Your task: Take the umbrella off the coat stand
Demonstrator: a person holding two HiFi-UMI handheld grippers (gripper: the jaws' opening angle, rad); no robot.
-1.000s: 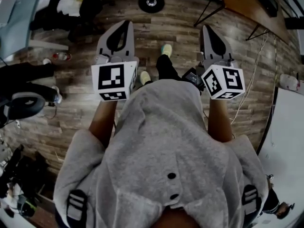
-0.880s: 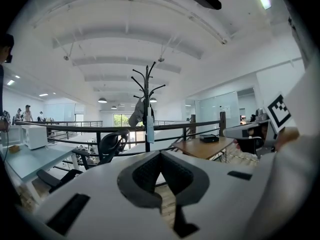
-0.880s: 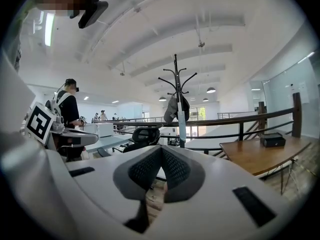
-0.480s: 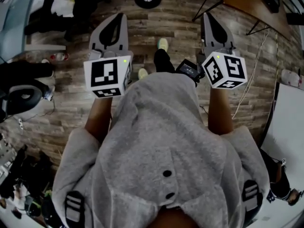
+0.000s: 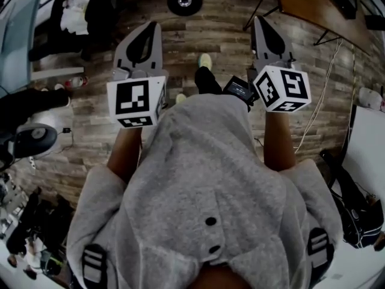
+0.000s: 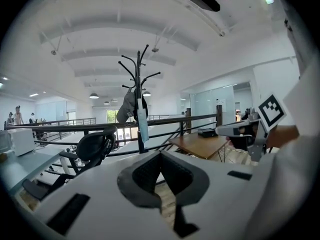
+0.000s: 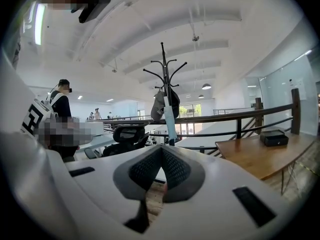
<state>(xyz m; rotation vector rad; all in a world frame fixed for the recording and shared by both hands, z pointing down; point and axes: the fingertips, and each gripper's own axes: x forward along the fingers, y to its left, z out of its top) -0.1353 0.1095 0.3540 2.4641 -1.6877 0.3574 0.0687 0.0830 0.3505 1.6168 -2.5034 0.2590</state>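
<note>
A black coat stand (image 6: 139, 79) rises ahead of both grippers, some way off. A light blue folded umbrella (image 6: 143, 125) hangs down along its pole, next to a grey bag (image 6: 127, 108). The right gripper view shows the same coat stand (image 7: 166, 76) and umbrella (image 7: 168, 120). My left gripper (image 6: 161, 154) is shut and empty. My right gripper (image 7: 161, 149) is shut and empty too. In the head view, the left gripper (image 5: 152, 26) and right gripper (image 5: 259, 20) are held side by side, pointing toward the stand's round base (image 5: 184, 0).
A wooden table (image 7: 260, 156) with a black box (image 7: 274, 137) stands to the right, by a dark railing (image 6: 165, 121). A black office chair (image 6: 92, 146) sits to the left of the stand. A person with a backpack (image 7: 60, 101) stands at the left.
Both grippers have travelled forward over the wooden floor as the person walks toward the stand. Their jaws stay shut.
</note>
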